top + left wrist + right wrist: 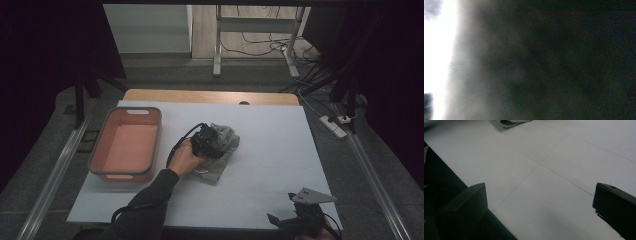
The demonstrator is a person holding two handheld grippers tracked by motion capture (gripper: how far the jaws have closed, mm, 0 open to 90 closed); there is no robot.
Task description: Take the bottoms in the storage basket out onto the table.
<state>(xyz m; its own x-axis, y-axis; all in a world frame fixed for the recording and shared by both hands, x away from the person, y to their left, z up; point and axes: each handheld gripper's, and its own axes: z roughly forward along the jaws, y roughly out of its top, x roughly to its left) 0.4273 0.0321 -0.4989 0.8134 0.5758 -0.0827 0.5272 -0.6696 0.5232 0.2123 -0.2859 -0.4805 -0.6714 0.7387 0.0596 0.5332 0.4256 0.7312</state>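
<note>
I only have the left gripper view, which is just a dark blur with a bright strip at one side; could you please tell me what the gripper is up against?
Observer: The left gripper is pressed into a crumpled grey cloth in the middle of the white table.
Operator: Is there anywhere nearby to put the cloth?
Observer: An orange basket stands empty to the left of the cloth.
Operator: And where is the other gripper?
Observer: The right gripper rests at the near right corner of the table, its fingers wide apart with nothing between them.
</note>
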